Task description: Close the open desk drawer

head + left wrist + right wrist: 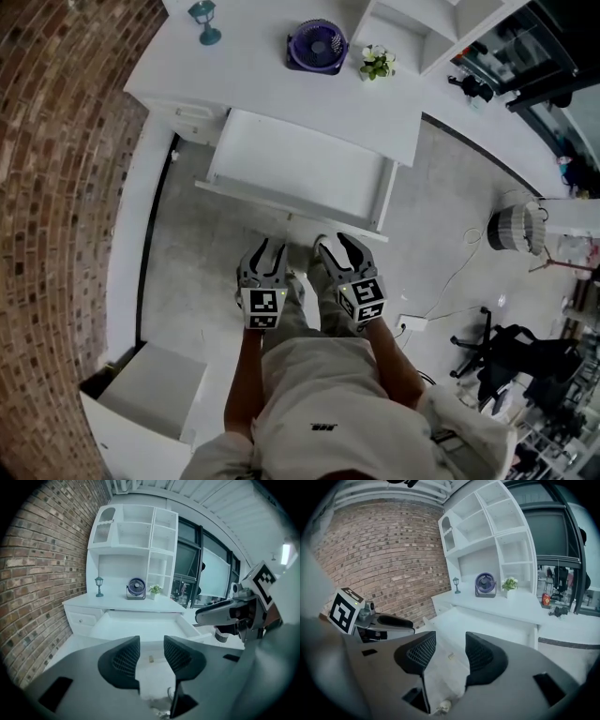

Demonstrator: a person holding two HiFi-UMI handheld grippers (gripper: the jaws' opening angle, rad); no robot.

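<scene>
The white desk [272, 80] has its wide drawer [300, 169] pulled out toward me, and the drawer looks empty. Its front panel [281, 203] faces my two grippers. My left gripper [265, 249] hangs just short of that panel, over the floor, its jaws apart with nothing between them. My right gripper [332, 246] is beside it, also open and empty. In the left gripper view the left gripper [151, 643] points at the drawer [140, 625]. In the right gripper view the right gripper [450, 640] points at the drawer [487, 620] from the side.
On the desk stand a purple fan [317, 45], a small plant [377, 62] and a teal lamp [204, 21]. A brick wall [56, 187] runs down the left. A white cabinet [150, 384] is at lower left. A basket [514, 228], a power strip [412, 324] and a black chair [506, 352] are to the right.
</scene>
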